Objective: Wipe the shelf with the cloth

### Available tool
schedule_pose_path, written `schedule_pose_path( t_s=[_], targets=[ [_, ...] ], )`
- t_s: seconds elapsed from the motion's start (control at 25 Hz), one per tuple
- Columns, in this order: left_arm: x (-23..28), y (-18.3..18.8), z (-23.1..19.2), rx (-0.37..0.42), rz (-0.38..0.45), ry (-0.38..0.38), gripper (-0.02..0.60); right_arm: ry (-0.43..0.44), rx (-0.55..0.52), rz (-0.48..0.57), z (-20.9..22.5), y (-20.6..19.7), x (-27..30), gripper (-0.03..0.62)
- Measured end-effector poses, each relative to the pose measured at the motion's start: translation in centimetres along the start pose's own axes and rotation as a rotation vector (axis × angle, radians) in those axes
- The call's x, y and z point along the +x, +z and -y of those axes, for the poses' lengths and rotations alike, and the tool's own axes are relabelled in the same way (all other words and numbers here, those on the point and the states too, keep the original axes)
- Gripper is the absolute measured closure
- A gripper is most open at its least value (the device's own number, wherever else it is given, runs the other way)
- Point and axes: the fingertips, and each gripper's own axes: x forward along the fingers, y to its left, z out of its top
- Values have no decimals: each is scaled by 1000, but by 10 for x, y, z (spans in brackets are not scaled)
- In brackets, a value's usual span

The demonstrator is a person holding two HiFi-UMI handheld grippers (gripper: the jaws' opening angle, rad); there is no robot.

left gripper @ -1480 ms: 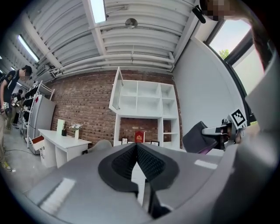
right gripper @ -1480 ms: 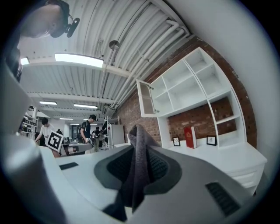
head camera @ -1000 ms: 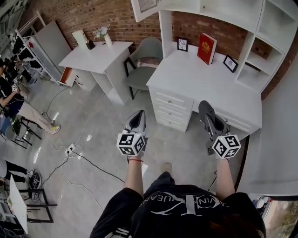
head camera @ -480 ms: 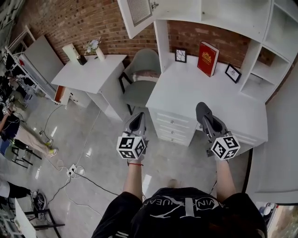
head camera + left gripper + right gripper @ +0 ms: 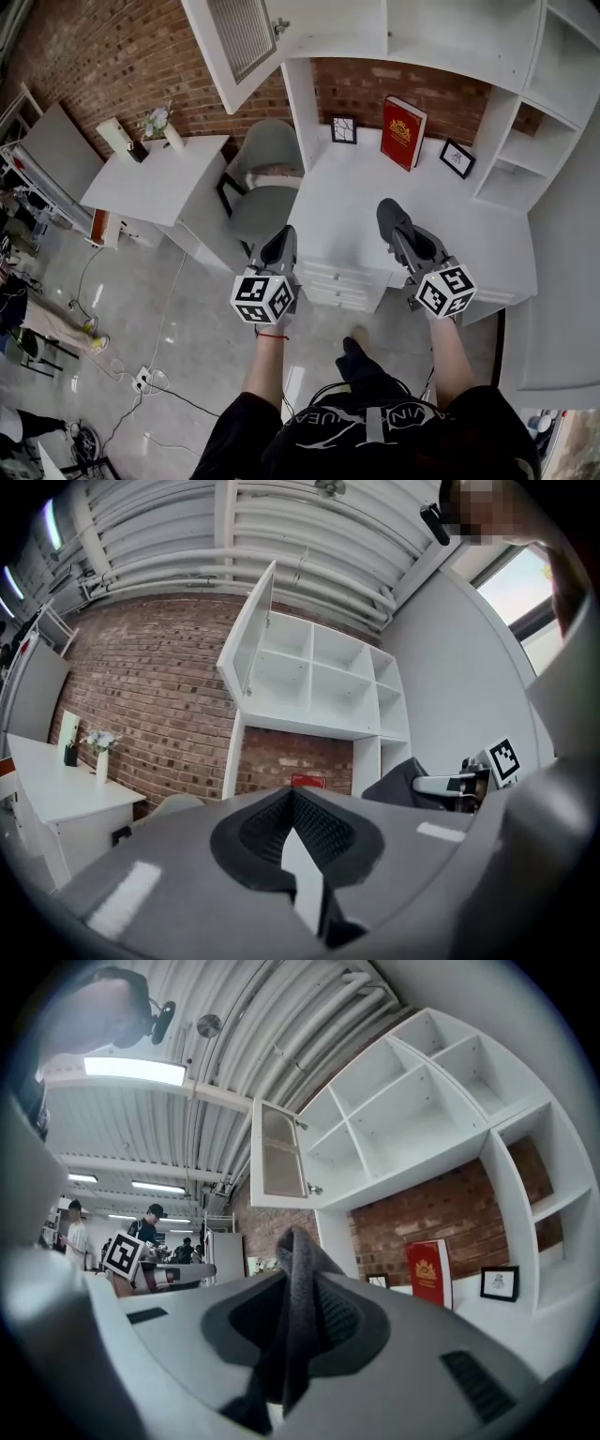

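Observation:
A dark grey cloth (image 5: 390, 215) is pinched in my right gripper (image 5: 397, 228), which is shut on it above the white desk (image 5: 483, 234). In the right gripper view the cloth (image 5: 293, 1321) stands up between the jaws. My left gripper (image 5: 280, 247) hovers at the desk's left front corner, shut with nothing in it; its jaw tips (image 5: 292, 791) meet. The white shelf unit (image 5: 450, 37) rises behind the desk, its compartments (image 5: 412, 1119) bare, and a cabinet door (image 5: 234, 42) hangs open at its left. Both grippers are well short of the shelf (image 5: 319, 682).
A red book (image 5: 402, 131) and two small picture frames (image 5: 343, 129) (image 5: 457, 157) lean against the brick wall on the desk. A grey chair (image 5: 262, 187) stands left of the desk, beside a second white table (image 5: 150, 178). Cables (image 5: 141, 380) lie on the floor.
The person has stepped toward the desk. Both grippers have moved forward and now hang over the desk's front edge instead of the floor. The grip on the cloth is unchanged.

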Motion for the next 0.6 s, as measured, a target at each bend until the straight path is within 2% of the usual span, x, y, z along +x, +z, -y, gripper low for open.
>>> schedule_pose_path(
  t_s=[0.2, 0.4, 0.6],
  targets=[
    [59, 18, -17, 23, 29, -37, 597, 10, -24, 45, 29, 21, 54, 525],
    [118, 46, -38, -12, 39, -40, 597, 49, -56, 62, 54, 56, 109, 525],
    [184, 67, -44, -4, 61, -98, 597, 77, -105, 87, 79, 83, 158, 525]
  ],
)
